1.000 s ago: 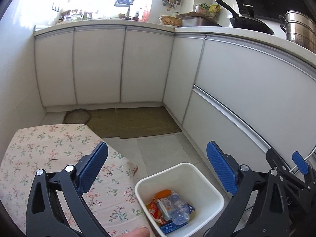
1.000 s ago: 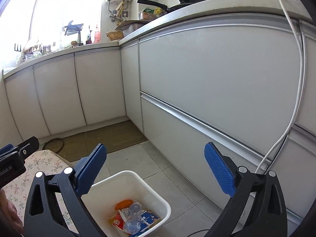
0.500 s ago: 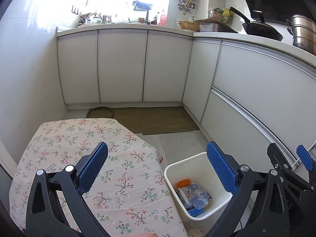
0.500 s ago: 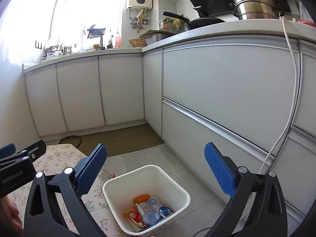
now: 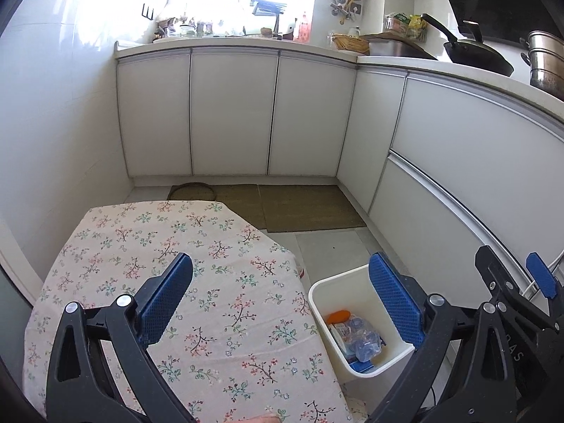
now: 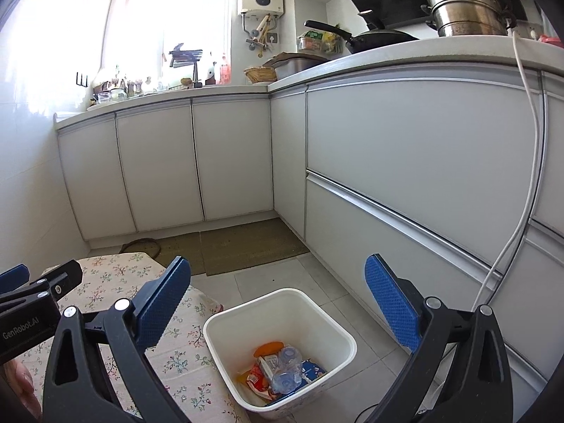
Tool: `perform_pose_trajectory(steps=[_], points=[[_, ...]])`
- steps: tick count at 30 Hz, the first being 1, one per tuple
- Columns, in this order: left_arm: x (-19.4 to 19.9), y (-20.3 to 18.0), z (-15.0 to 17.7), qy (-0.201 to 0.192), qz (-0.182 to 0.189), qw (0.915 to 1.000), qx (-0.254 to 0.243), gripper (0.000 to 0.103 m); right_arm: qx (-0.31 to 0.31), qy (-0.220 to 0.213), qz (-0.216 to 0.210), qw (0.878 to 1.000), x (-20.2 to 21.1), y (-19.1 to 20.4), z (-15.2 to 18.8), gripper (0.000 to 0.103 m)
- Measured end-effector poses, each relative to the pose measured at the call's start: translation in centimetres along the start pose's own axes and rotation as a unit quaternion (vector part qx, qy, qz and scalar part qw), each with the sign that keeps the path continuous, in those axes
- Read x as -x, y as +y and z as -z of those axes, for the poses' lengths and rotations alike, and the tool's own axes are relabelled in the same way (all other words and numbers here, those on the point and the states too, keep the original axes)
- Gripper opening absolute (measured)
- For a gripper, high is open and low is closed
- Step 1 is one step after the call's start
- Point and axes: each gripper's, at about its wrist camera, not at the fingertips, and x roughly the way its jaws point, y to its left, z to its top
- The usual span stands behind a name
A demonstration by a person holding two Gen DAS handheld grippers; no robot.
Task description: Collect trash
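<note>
A white square bin (image 5: 319,290) (image 6: 225,320) stands on the tiled floor beside a table with a floral cloth (image 5: 183,246) (image 6: 116,275). Inside it lies trash (image 5: 356,335) (image 6: 278,366): an orange piece, a crushed clear bottle, red and blue wrappers. My left gripper (image 5: 280,299) is open and holds nothing, above the table's right edge and the bin. My right gripper (image 6: 278,299) is open too, with nothing in it, over the bin. The right gripper's blue tip (image 5: 541,276) shows at the right in the left wrist view.
White cabinets (image 5: 232,112) (image 6: 405,162) run along the back and right. Brown mats (image 5: 303,208) (image 6: 246,243) lie on the floor. A pan (image 5: 472,54) and steel pot (image 6: 469,10) sit on the counter. A white cable (image 6: 528,141) hangs down the right cabinet.
Both grippers have risen and drawn back, so more of the floral table shows and the bin looks smaller and lower. Both stay open with nothing held.
</note>
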Motion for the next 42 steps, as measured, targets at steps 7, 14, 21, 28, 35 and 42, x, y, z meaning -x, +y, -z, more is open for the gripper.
perform_pose_trajectory(steps=[7,14,21,28,35,42], points=[[-0.36,-0.43,0.31,0.007,-0.002,1.0000,-0.005,0.096,-0.007,0.002,0.000,1.000,-0.15,-0.39,0.02,0.096],[-0.08,-0.31,0.11,-0.003,-0.009,0.9999,0.003,0.096,-0.005,-0.001,0.002,1.000,-0.12,-0.45,0.12,0.096],[-0.34,-0.35,-0.05,0.001,-0.007,1.0000,0.006,0.096,-0.005,-0.001,0.002,1.000,-0.13,-0.46,0.10,0.096],[-0.47,-0.47,0.02,0.002,-0.007,1.0000,0.006,0.095,-0.005,0.001,0.001,1.000,-0.35,-0.68,0.10,0.096],[-0.69,-0.49,0.12,0.006,-0.009,0.9999,0.005,0.094,-0.004,0.002,0.001,1.000,-0.44,-0.78,0.06,0.096],[-0.64,-0.68,0.27,0.003,-0.011,0.9999,0.001,0.091,-0.003,0.005,0.002,1.000,-0.58,-0.97,0.10,0.096]])
